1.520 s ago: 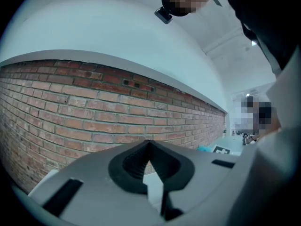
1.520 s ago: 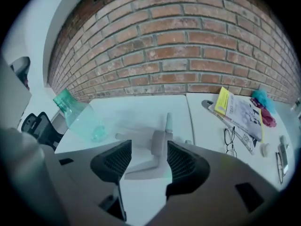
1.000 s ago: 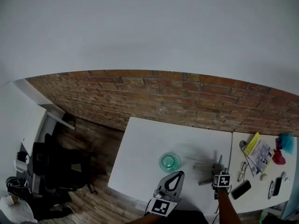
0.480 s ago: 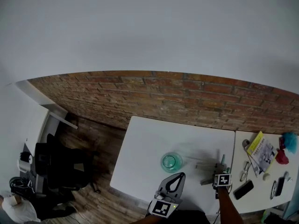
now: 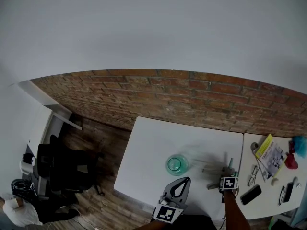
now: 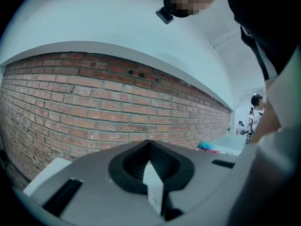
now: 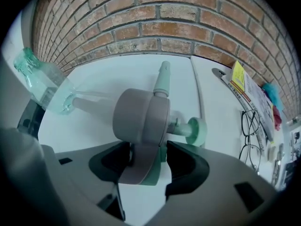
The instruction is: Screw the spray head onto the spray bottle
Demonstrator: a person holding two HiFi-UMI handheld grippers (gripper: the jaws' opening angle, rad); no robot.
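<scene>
right gripper (image 7: 148, 161): jaws clamp grey-mint plastic spray head (image 7: 141, 121) | left gripper (image 6: 150, 147): jaws closed, empty | clear greenish plastic bottle (image 7: 44, 86): left of spray head

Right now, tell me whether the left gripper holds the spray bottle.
No, the left gripper has its jaws closed together with nothing between them.

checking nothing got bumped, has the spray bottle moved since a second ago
No, the spray bottle keeps its place against the table's front edge.
</scene>
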